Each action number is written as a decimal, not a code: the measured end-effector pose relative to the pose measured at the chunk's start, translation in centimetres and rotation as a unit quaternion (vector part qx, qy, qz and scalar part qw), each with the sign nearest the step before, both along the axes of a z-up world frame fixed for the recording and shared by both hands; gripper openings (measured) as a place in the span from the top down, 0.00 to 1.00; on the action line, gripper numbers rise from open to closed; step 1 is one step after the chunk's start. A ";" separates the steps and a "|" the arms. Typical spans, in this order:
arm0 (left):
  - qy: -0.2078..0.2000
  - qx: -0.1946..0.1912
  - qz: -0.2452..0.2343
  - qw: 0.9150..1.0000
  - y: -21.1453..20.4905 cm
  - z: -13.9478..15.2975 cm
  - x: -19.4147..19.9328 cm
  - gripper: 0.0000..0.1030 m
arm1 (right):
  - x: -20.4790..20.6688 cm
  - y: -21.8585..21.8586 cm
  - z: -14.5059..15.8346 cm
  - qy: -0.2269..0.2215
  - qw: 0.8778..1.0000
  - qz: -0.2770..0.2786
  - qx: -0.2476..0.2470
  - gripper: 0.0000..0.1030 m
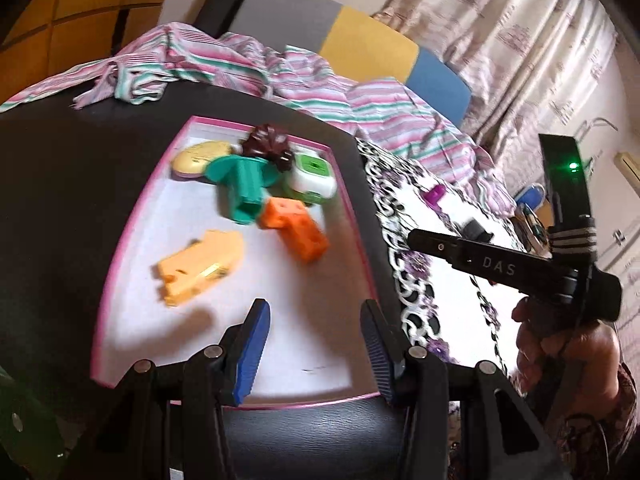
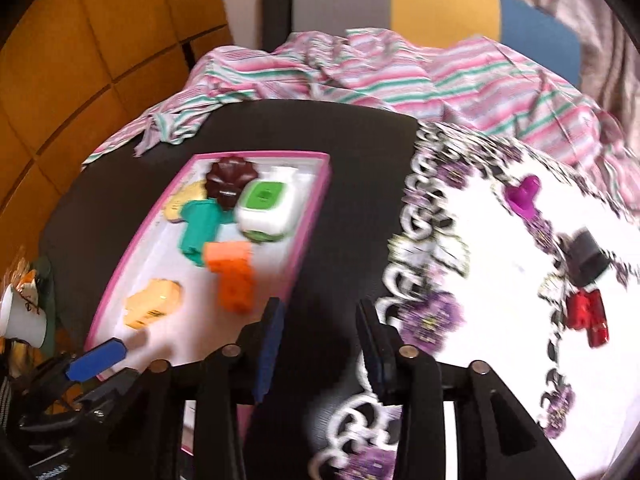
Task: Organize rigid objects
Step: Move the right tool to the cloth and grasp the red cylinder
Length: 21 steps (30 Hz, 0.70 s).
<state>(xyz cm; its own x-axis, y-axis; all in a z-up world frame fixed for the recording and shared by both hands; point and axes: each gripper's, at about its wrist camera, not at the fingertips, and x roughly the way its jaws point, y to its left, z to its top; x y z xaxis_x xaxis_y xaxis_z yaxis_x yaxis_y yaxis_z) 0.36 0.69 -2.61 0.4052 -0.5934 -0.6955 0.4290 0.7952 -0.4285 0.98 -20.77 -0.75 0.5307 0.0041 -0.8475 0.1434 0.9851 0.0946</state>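
A pink-rimmed white tray [image 1: 132,216] [image 2: 308,216] on a black table holds a yellow block [image 1: 200,266] [image 2: 154,304], an orange block [image 1: 298,226] [image 2: 232,276], a teal piece [image 1: 244,188] [image 2: 198,228], a brown flower piece [image 1: 268,144] [image 2: 228,180], a white-green box [image 1: 314,174] [image 2: 266,204] and a pale yellow oval [image 1: 198,158]. My left gripper [image 1: 314,320] is open and empty over the tray's near end. My right gripper [image 2: 320,316] is open and empty above the black table, right of the tray. A purple piece [image 2: 524,196], a black piece [image 2: 584,256] and a red piece [image 2: 588,316] lie on the patterned cloth.
A striped pink-green cloth [image 2: 400,76] is bunched along the table's far edge. A white patterned cloth [image 2: 500,264] covers the right part. A white mug [image 2: 22,320] stands at the far left. A chair back [image 2: 440,4] stands behind the table.
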 end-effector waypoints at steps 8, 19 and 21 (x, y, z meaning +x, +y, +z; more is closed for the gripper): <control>0.001 0.017 -0.053 0.998 -3.8 0.3 -1.8 0.54 | -2.5 -7.7 -3.1 0.051 0.993 -0.098 0.044 0.56; -0.002 0.022 -0.109 0.994 -7.6 0.9 -3.8 0.54 | -4.5 -19.9 -1.9 0.034 0.974 -0.224 0.029 0.56; -0.002 0.025 -0.115 0.993 -8.1 0.9 -4.0 0.54 | -4.6 -22.6 -1.8 0.038 0.970 -0.242 0.009 0.56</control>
<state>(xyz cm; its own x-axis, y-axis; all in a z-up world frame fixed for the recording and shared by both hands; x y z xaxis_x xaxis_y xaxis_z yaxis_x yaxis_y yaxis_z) -3.59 -7.45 -1.67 0.2652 -0.6357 -0.7250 0.6031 0.6960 -0.3897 -3.65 -43.35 -2.59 0.4110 -0.2146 -0.8860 0.5950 0.7995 0.0824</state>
